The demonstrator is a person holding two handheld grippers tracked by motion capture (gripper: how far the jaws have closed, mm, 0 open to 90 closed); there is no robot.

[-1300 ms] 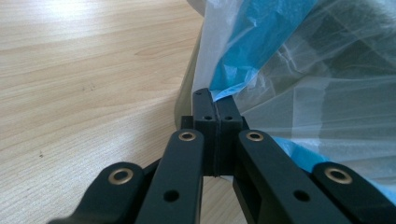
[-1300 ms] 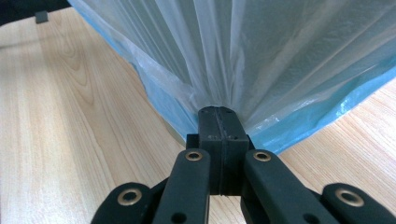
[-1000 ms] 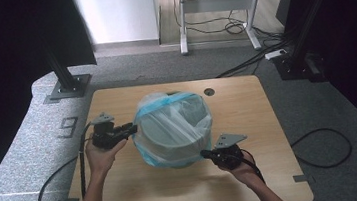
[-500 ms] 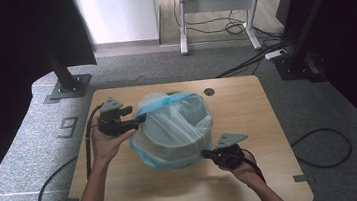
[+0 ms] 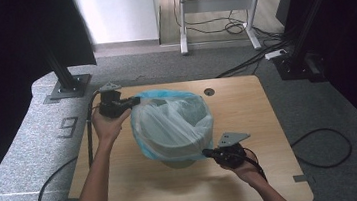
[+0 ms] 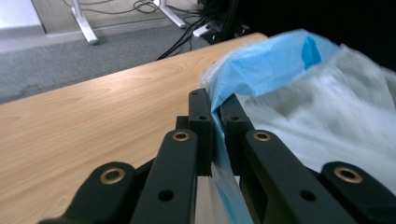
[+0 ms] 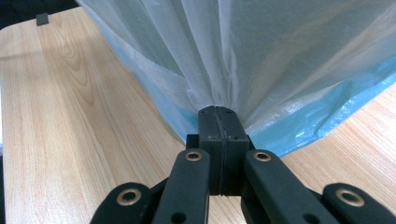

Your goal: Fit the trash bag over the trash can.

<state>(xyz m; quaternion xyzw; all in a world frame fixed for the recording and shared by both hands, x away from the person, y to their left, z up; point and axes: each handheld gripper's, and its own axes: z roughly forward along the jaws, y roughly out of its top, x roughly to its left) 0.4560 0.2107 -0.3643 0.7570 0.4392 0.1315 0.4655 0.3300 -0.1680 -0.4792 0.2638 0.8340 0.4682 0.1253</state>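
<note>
Left gripper (image 5: 135, 101), shifted toward the frame's upper left, jaws just closed on the blue bag (image 5: 171, 126) film over the bin (image 5: 189, 129) at counter (image 5: 125, 186) centre; right gripper (image 5: 206, 152) clamped on its lower-right hem, likely stretching the liner over the rim.

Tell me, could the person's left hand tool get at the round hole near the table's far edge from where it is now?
Probably not right away. The left tool is clamped on the blue bag, so it would have to let go first. Otherwise the tabletop toward the hole looks open, beyond the bag's far edge.
</note>
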